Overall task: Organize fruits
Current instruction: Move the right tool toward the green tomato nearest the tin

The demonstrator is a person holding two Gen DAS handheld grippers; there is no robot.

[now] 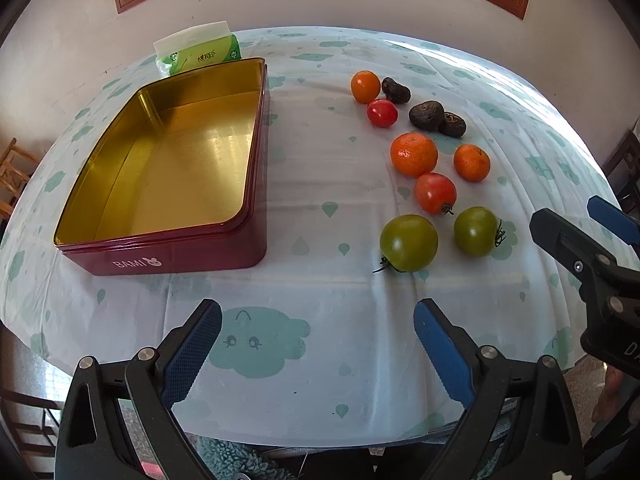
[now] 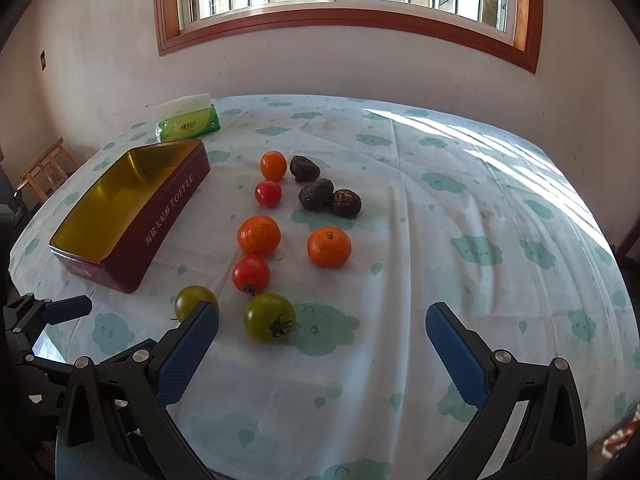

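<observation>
Right gripper (image 2: 322, 330) finger hides part of one green tomato (image 2: 192, 302); tissue pack (image 1: 198, 54) sits half behind the tin (image 1: 168, 248), which is empty, left on the surface (image 1: 320, 280). Fruit cluster (image 1: 414, 155) lies loose right of the tin, a bare strip between. Left gripper (image 1: 318, 330) and right both spread wide, holding nothing, over the bare near edge.
</observation>
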